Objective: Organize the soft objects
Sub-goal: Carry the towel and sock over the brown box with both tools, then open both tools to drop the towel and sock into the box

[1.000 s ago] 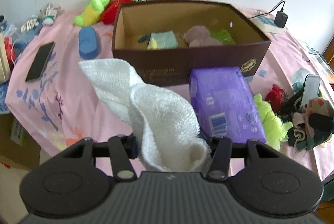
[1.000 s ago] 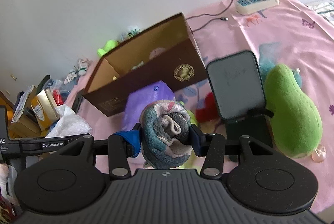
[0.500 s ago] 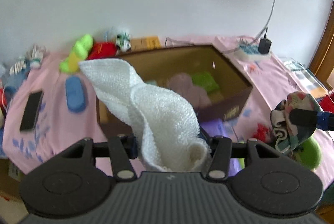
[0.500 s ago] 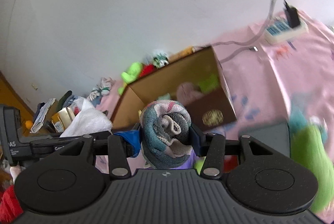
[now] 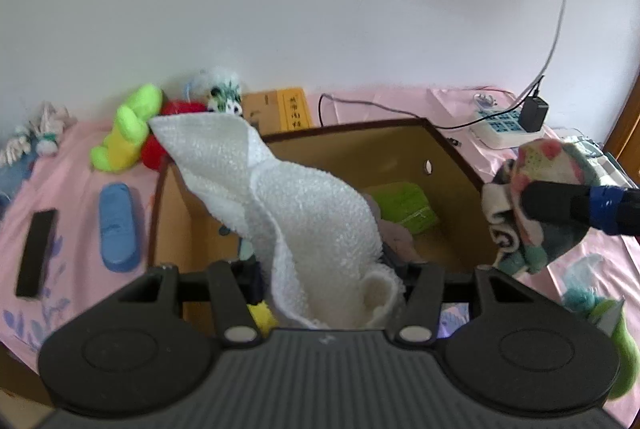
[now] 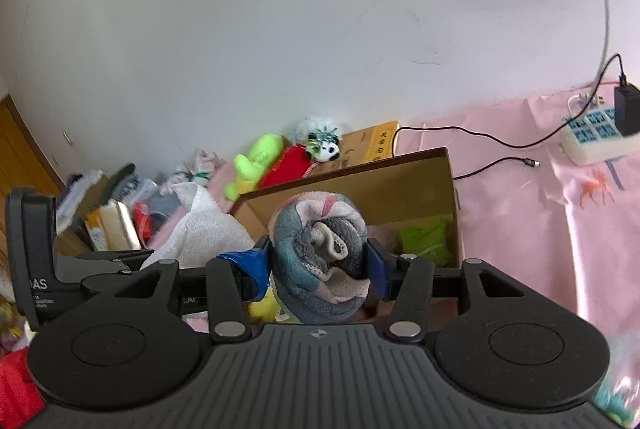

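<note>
Nearest in each wrist view is a load already in hand. The left tongs (image 5: pixel 328 269) are closed on a crumpled white terry towel (image 5: pixel 296 205), whose free end stands up over the near wall of the box. The right tongs (image 6: pixel 320 261) are clamped on a rolled bundle of teal, grey and pink fleece cloth (image 6: pixel 320 249), held at the box's right side.

The step in hand looks like dropping both cloths into the open brown cardboard box (image 5: pixel 452 157). To do it well, I would carry each load past the near wall and down inside before letting go, so that no trailing corner drapes over the rim; the towel is the floppier of the two and needs more clearance. Releasing one at a time should keep the two tongs from crowding each other.

Counted, near to far: two cloths held; in the box one folded lime-green cloth (image 5: pixel 404 205) and a mauve item, mostly hidden. On the pink patterned bench cover (image 5: pixel 72 157) lie one black phone (image 5: pixel 36 253), one blue oval case (image 5: pixel 118 225), one lime-green plush toy (image 5: pixel 128 129) and, farthest, one white power strip (image 5: pixel 508 125).
</note>
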The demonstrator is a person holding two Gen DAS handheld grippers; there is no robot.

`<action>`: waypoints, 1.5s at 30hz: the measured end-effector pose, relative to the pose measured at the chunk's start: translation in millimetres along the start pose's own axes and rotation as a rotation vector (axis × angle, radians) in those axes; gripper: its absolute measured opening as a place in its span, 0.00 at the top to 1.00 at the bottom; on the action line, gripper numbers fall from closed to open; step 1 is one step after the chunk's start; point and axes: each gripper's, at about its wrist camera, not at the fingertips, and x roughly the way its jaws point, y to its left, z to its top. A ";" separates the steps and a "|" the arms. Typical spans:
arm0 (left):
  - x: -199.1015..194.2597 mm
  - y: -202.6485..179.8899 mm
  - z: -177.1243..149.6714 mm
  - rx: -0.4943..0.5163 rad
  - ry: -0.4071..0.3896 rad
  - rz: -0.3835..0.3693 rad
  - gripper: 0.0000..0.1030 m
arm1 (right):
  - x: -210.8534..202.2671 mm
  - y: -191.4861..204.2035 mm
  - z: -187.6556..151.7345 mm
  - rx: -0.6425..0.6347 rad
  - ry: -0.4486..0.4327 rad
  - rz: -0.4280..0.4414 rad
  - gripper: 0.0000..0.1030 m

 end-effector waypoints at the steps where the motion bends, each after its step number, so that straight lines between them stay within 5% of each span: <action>1: 7.7 0.9 0.0 -0.013 0.014 -0.002 0.47 | 6.6 -2.1 1.0 -0.010 0.008 -0.010 0.66; 14: 75.8 4.6 -3.5 -0.092 0.155 0.022 0.41 | 67.2 -26.5 -3.5 -0.069 0.095 -0.111 0.66; 16: 79.1 6.6 -4.6 -0.103 0.164 0.019 0.30 | 71.0 -29.1 -4.7 -0.069 0.098 -0.112 0.64; 19: 80.3 9.0 -4.1 -0.128 0.175 0.004 0.28 | 72.9 -32.8 -3.9 -0.054 0.084 -0.113 0.64; 30: 41.7 11.8 1.1 -0.136 0.102 0.051 0.28 | 52.6 -36.4 7.3 0.026 -0.014 -0.073 0.61; 45: -7.2 5.1 -12.0 -0.058 0.044 0.146 0.26 | 17.3 6.6 -9.5 0.014 -0.031 -0.146 0.61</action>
